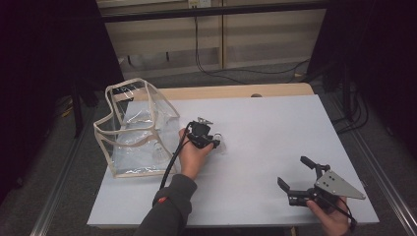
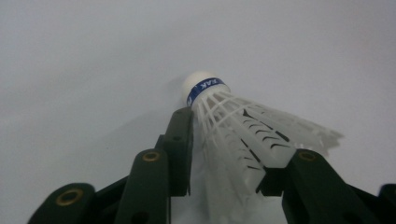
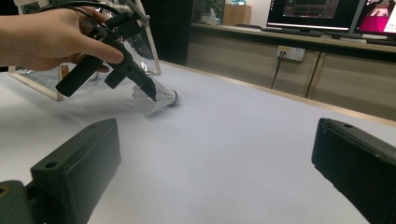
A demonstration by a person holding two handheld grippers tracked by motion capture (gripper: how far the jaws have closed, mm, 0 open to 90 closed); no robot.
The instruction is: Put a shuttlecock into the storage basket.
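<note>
Nearest the person, at about 5 o'clock on the white table (image 1: pixel 265 147), the right gripper (image 1: pixel 294 173) rests in the hand with its jaws spread wide and nothing between them; its grey three-cornered plate lies on top.

At mid-table, just left of centre, the left gripper (image 1: pixel 209 138) has its jaws closed in on the skirt of a shuttlecock (image 2: pixel 233 126), one jaw on each flank. The shuttlecock lies on or just above the tabletop, its cork pointing away from the hand; contact with the surface cannot be judged with certainty.

Risk: the skirt is a thin, ribbed, white plastic lattice, flared like a cone, and probably springy. Too hard a squeeze could buckle the ribs; too light a hold could let the cone slide forward out of the jaws, since it tapers toward the rounded white cork with its blue band.

Farther off, at 9 o'clock, stands a clear bag (image 1: pixel 135 129) of glossy soft film with beige edging, mouth open upward. Its slack walls could fold in if bumped.
</note>
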